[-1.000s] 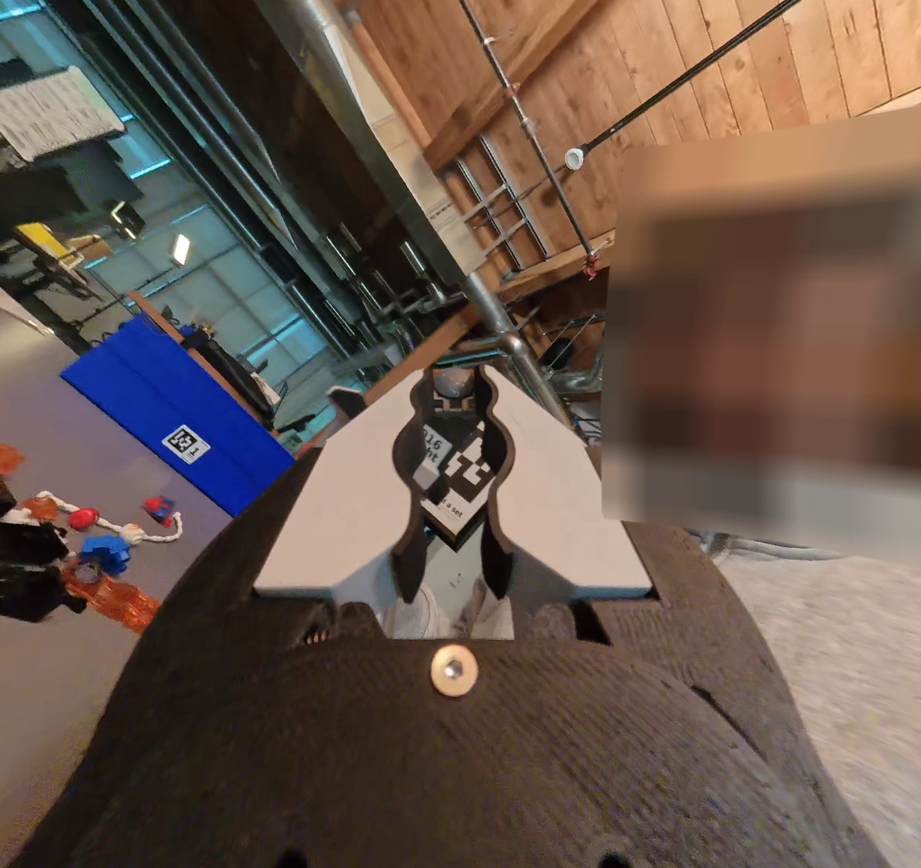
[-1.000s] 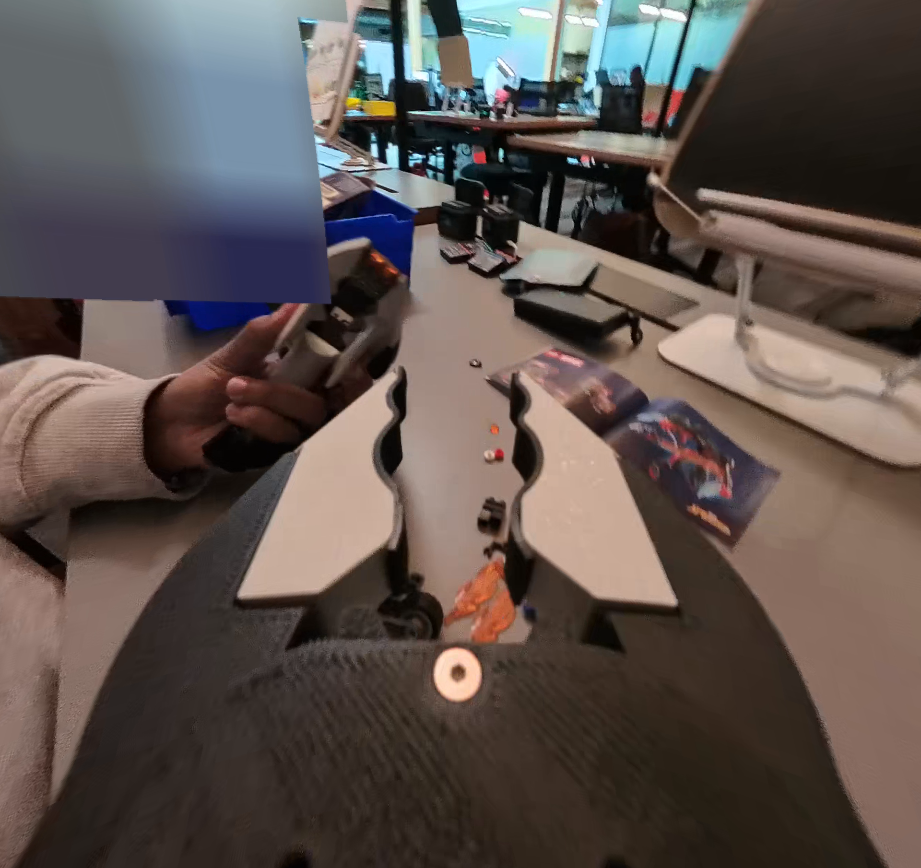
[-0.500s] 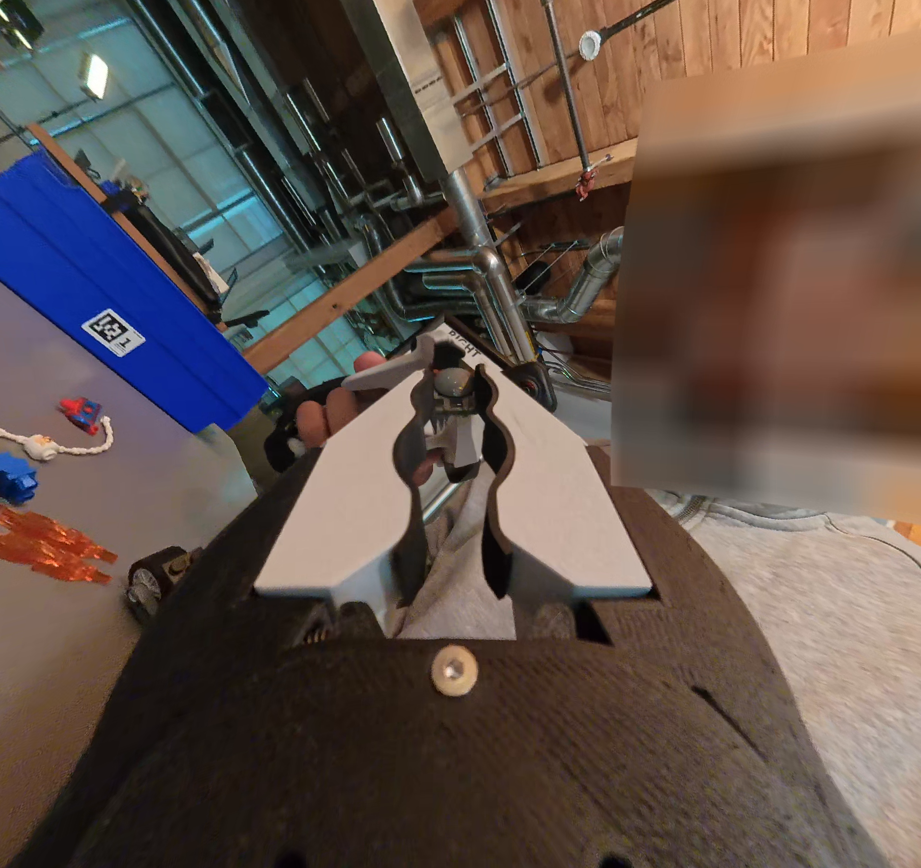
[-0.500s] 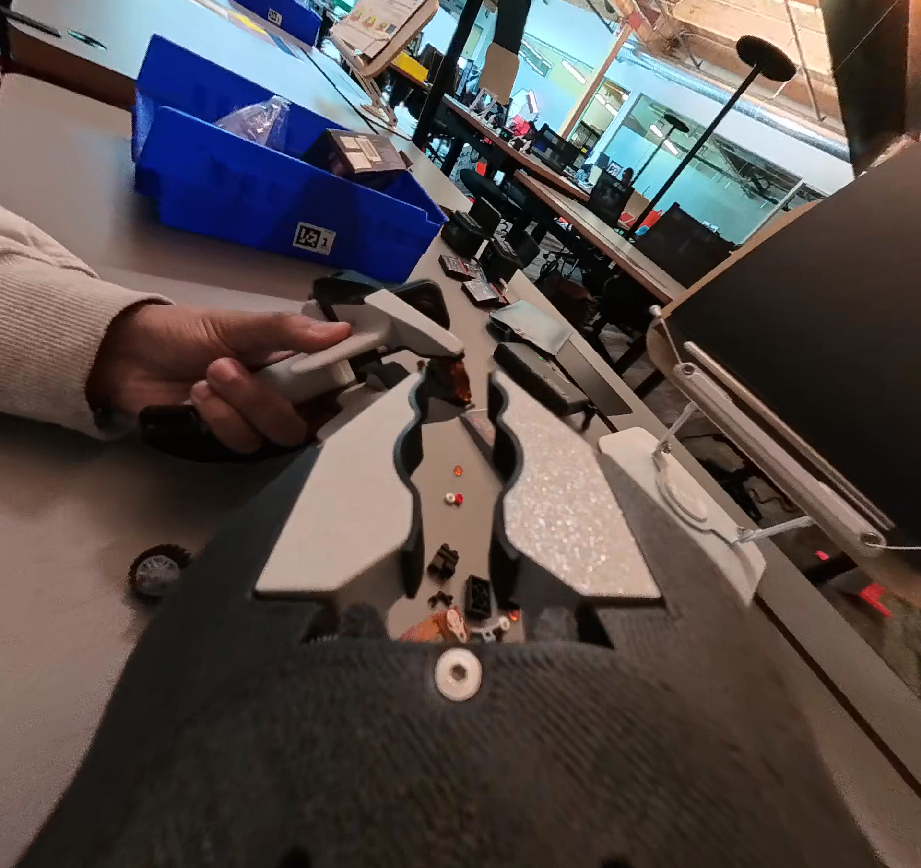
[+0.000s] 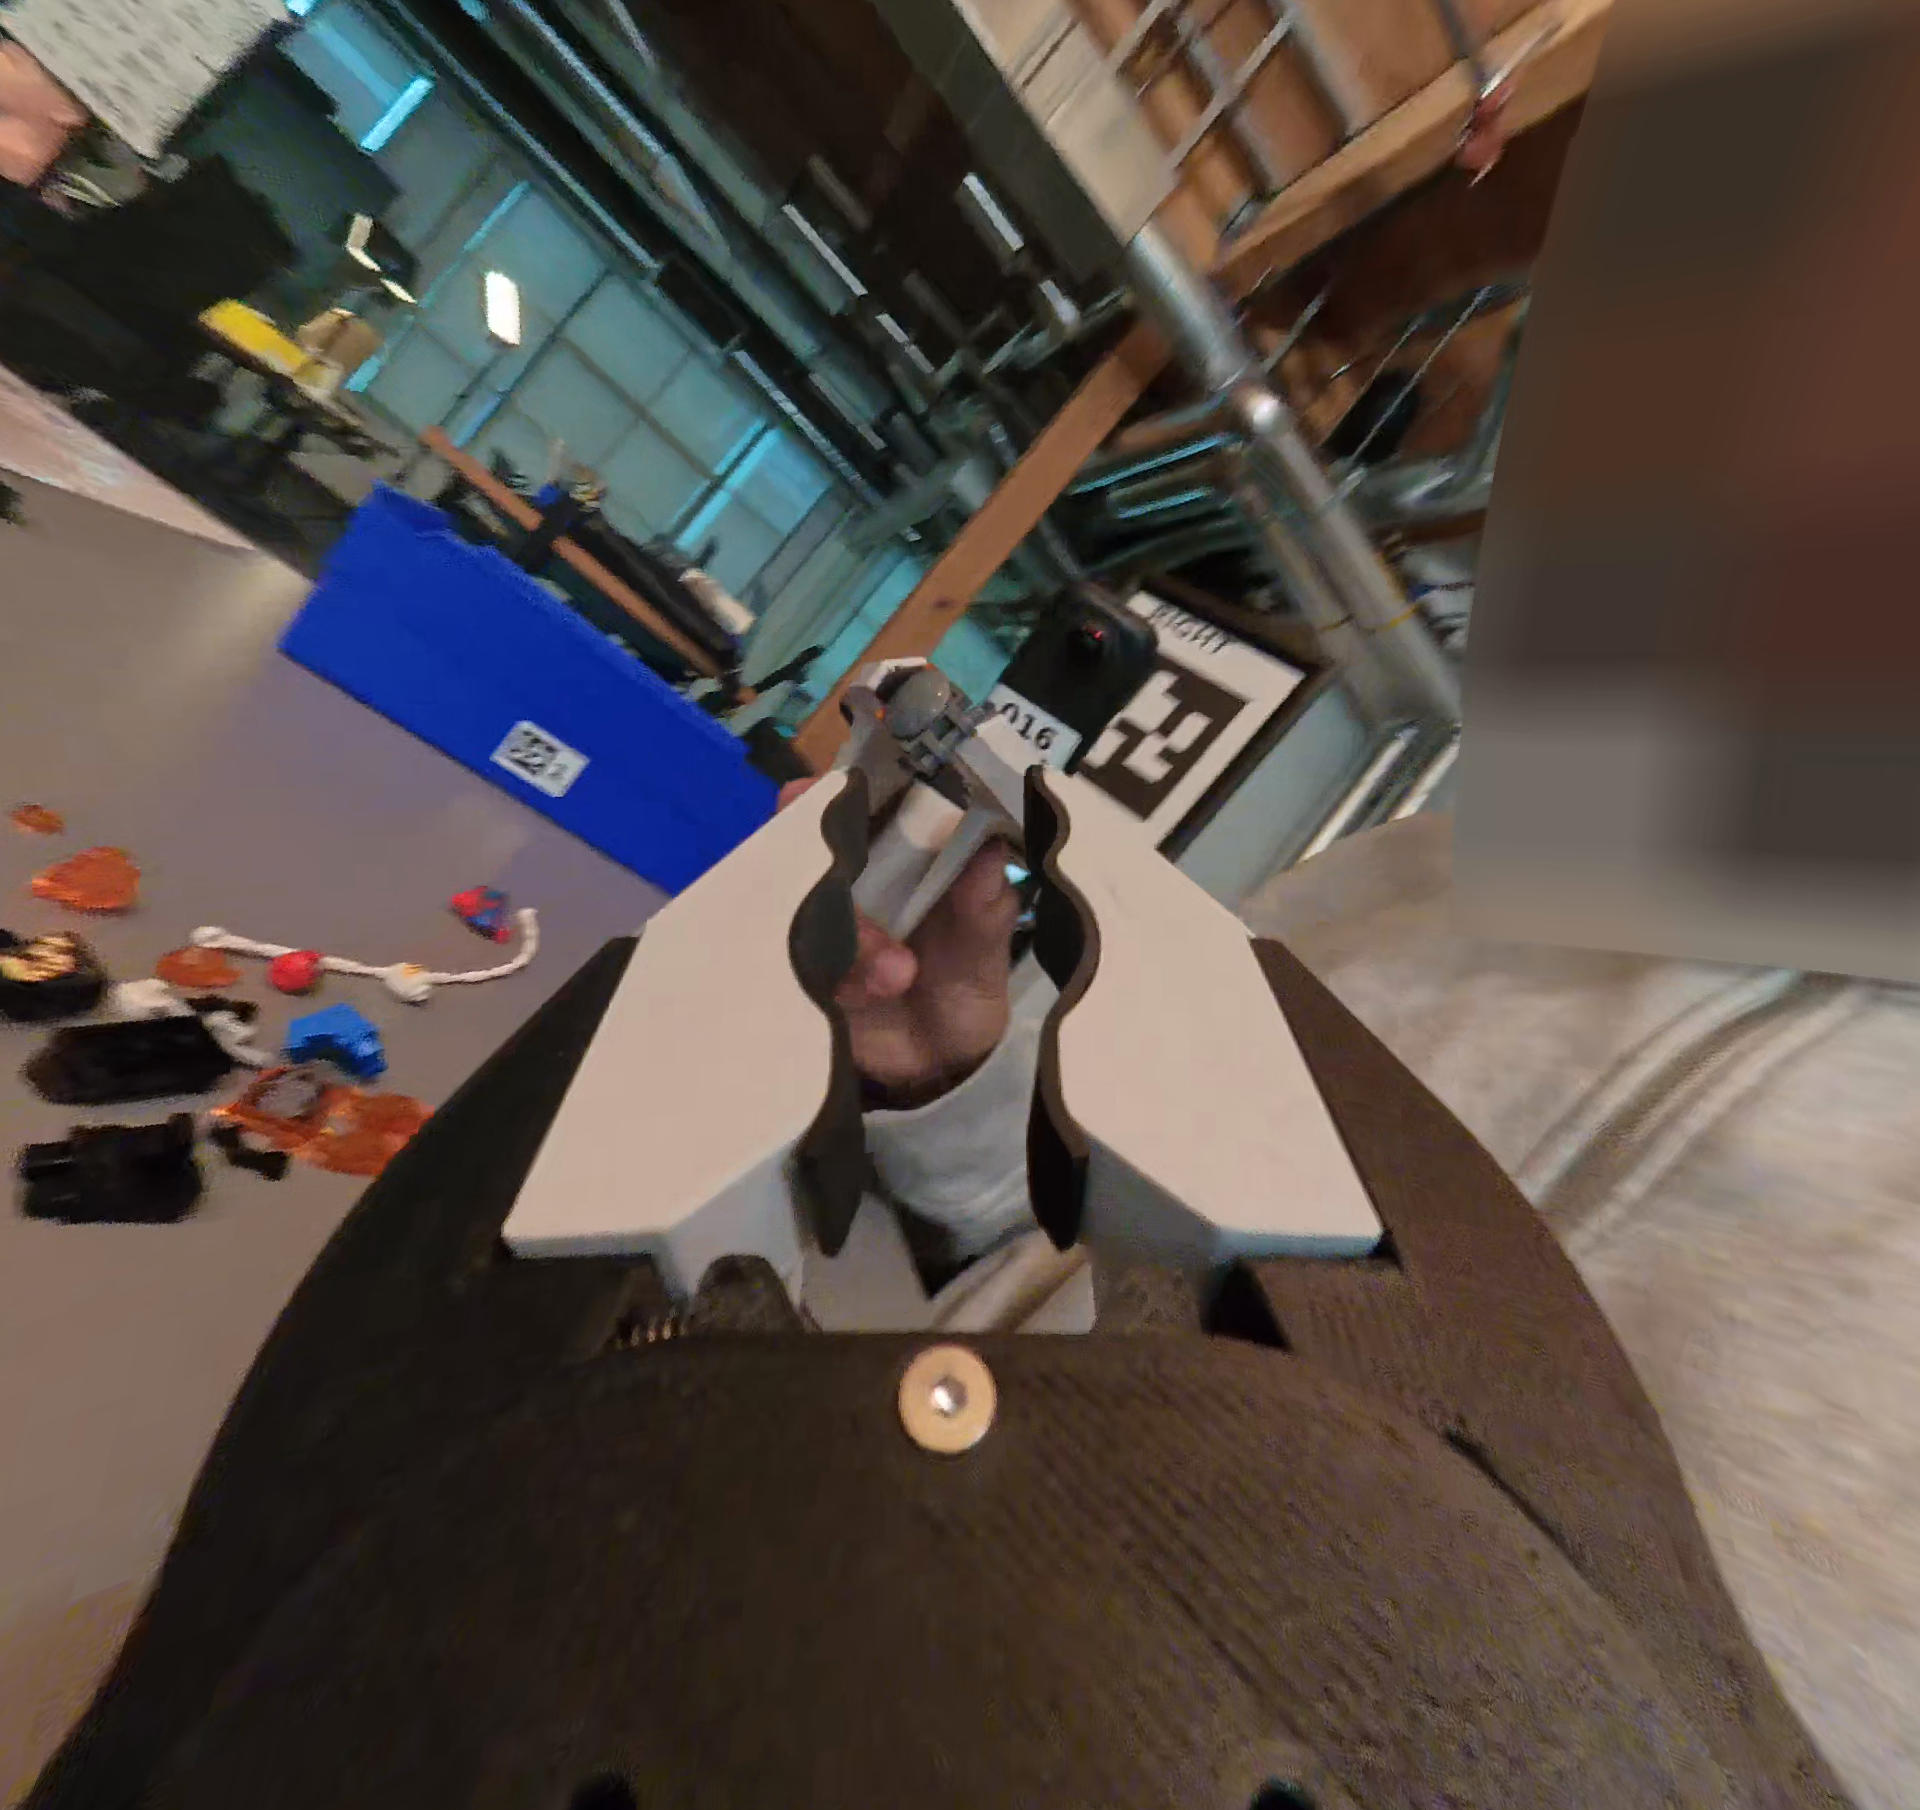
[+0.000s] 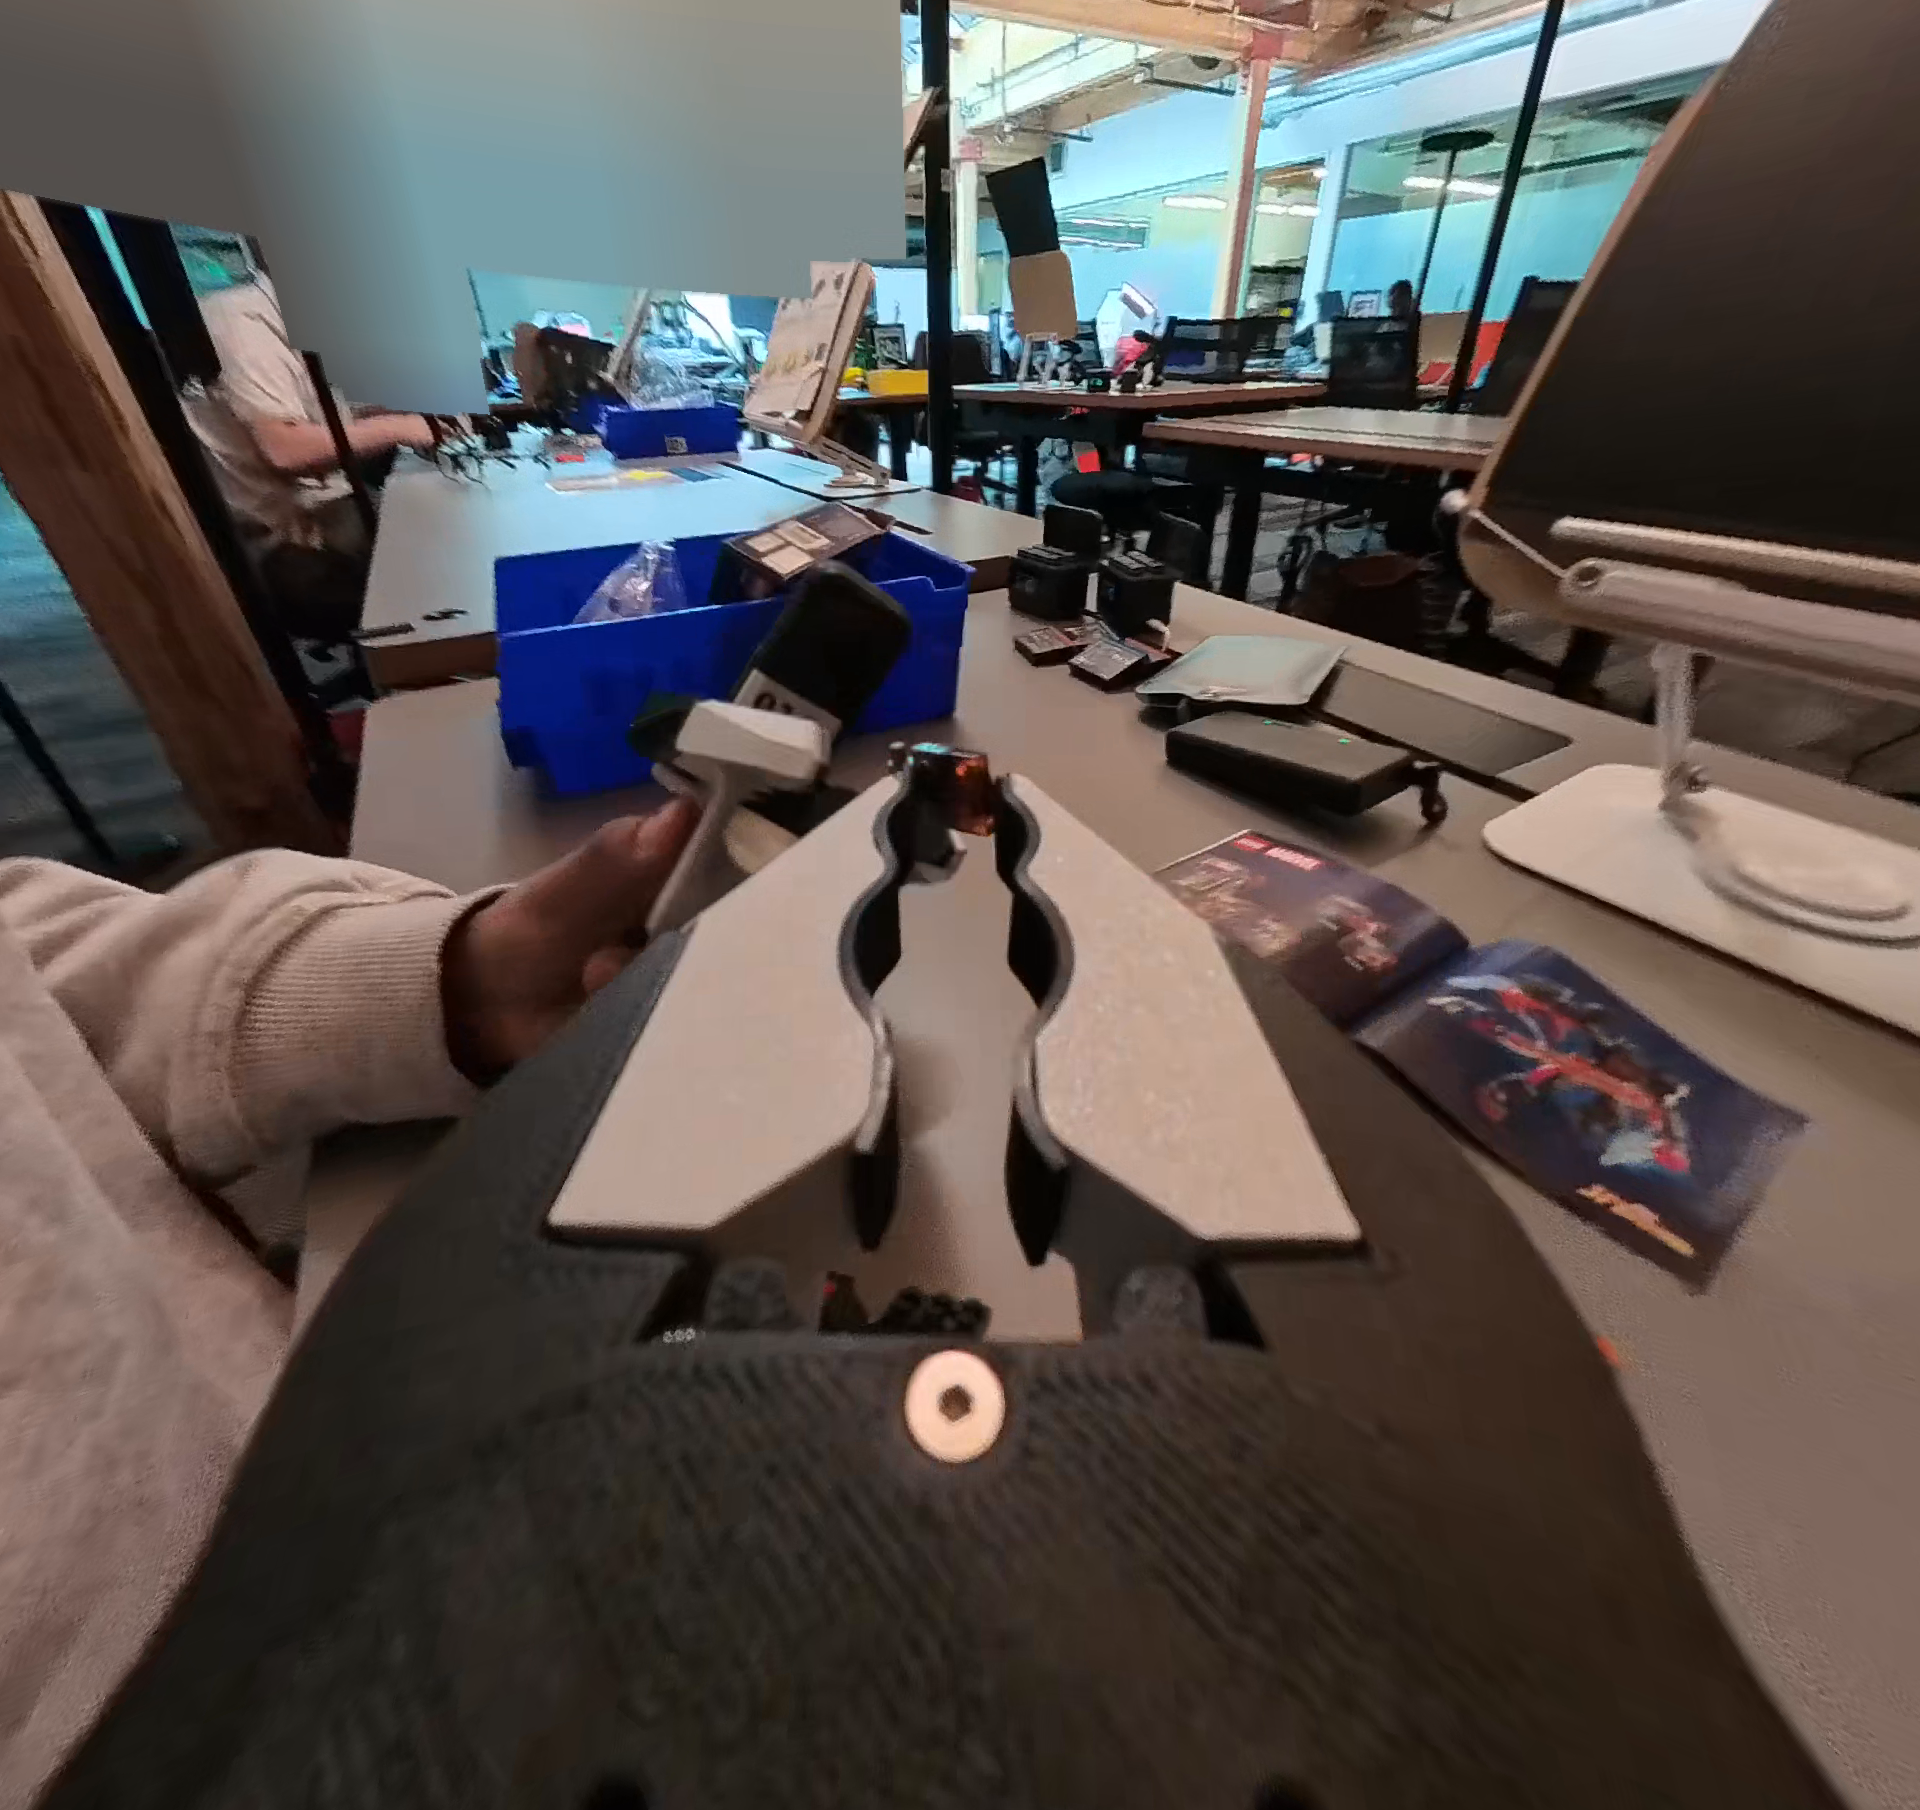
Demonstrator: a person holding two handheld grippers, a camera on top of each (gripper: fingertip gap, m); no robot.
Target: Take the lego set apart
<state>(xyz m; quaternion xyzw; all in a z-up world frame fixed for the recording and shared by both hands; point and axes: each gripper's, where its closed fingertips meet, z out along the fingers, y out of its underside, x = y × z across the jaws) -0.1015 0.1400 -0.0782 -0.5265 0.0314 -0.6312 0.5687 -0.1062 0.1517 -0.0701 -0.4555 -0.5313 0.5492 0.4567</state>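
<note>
My right gripper (image 6: 951,796) is shut on a small dark lego piece with an orange-brown part (image 6: 956,771), held above the grey table (image 6: 1101,825). The same piece shows grey in the left wrist view (image 5: 914,711), just past my left gripper's tips. My left gripper (image 5: 940,789) is open with nothing between its fingers; it also shows in the right wrist view (image 6: 748,737), held in a hand just left of the piece. Loose lego parts lie on the table at the left: orange translucent pieces (image 5: 322,1121), a blue brick (image 5: 332,1038), a white cord with a red bead (image 5: 364,965), black parts (image 5: 114,1054).
A blue bin (image 6: 727,648) stands behind the grippers. An instruction booklet (image 6: 1507,1012) lies open at the right, beside a white stand base (image 6: 1714,856) that carries a dark screen. A black power bank (image 6: 1278,763) and small black boxes lie farther back. Only a small space, under 4 cm, lies between the two pairs of fingers. The blue brick (image 5: 332,1038) is about equally far from each gripper, around 15 centimeters.
The right gripper came up to the piece that the left gripper held and shut on it. The left gripper's fingers have spread apart. Both views have swung round.
</note>
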